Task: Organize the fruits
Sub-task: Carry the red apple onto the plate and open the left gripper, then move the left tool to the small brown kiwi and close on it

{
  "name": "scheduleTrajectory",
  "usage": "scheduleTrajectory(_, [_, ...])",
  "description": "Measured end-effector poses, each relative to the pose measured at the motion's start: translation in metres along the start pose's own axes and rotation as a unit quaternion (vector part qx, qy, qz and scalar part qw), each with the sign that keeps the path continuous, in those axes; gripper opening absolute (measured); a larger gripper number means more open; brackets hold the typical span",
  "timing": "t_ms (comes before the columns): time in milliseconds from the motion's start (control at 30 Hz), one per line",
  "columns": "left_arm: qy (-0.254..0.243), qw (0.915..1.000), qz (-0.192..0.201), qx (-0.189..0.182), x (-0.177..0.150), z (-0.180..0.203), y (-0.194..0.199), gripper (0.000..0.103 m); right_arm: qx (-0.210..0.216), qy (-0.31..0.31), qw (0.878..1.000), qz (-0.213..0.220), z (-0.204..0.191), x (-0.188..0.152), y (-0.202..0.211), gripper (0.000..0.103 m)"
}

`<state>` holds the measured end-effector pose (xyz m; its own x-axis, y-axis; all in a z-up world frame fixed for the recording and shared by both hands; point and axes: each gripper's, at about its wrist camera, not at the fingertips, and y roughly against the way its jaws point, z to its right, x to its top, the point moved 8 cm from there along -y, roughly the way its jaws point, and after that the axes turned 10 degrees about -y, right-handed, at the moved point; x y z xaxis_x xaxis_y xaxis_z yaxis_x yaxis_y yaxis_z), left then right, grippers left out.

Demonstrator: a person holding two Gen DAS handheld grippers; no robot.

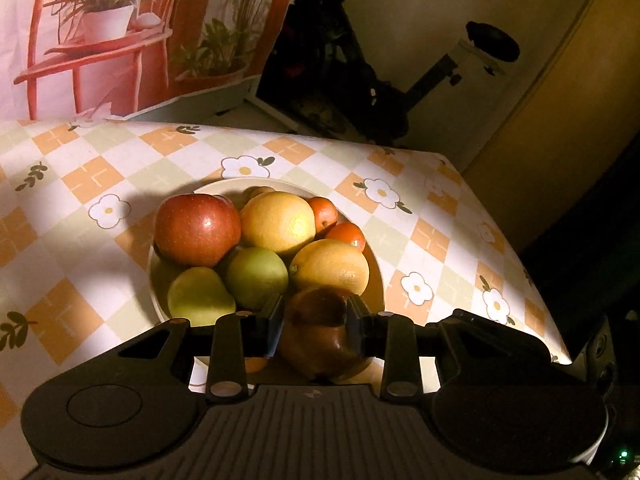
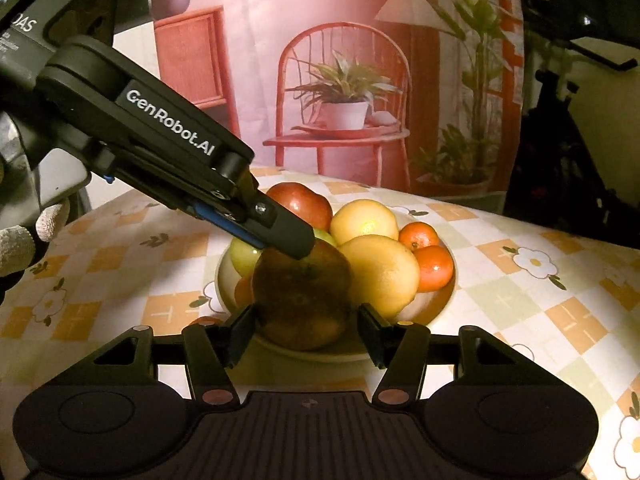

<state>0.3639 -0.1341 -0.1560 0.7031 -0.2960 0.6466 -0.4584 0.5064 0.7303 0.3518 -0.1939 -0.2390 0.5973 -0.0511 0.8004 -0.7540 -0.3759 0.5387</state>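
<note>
**Bowl nearly full, last fruit in the grip**

In the left wrist view the bowl (image 1: 378, 280) sat at centre frame, already piled: from left to right a red apple (image 1: 197, 229), a green pear (image 1: 199, 297), a green apple (image 1: 256, 278), two yellow citrus (image 1: 278, 222), and mandarins (image 1: 347, 235) at the right rim. At lower centre the left gripper (image 1: 314, 312) had its fingers closed against the sides of a dark brown-red fruit (image 1: 316, 340) at the bowl's near edge. In the right wrist view the right gripper (image 2: 306, 326) stood with fingers spread, one to each side of that fruit, seemingly not touching it.

By that showing the sorting looked almost done; only setting down and releasing this fruit appeared left. No loose fruit showed on the table.

The table (image 1: 440, 216) wore a checked orange, green and white cloth with daisies. Behind it, upper left, hung a printed backdrop (image 1: 120, 40) of chairs and plants; an exercise bike (image 1: 400, 80) stood in the dim upper right.
</note>
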Motion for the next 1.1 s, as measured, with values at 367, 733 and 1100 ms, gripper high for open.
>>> scheduleTrajectory(367, [-0.017,0.9974,0.027,0.064,-0.007,-0.009,0.031,0.038,-0.004,-0.054,0.998,0.021,0.000,-0.002,0.021,0.053])
scheduleTrajectory(733, [-0.028,0.9910,0.027,0.128,-0.027,-0.018,0.056,0.038,-0.006,-0.072,0.997,0.025,-0.016,-0.019,0.035,0.053])
scheduleTrajectory(1100, [-0.009,0.9898,0.038,0.137,-0.056,-0.022,0.077,0.038,-0.004,-0.064,0.998,0.015,-0.033,-0.033,0.041,0.053])
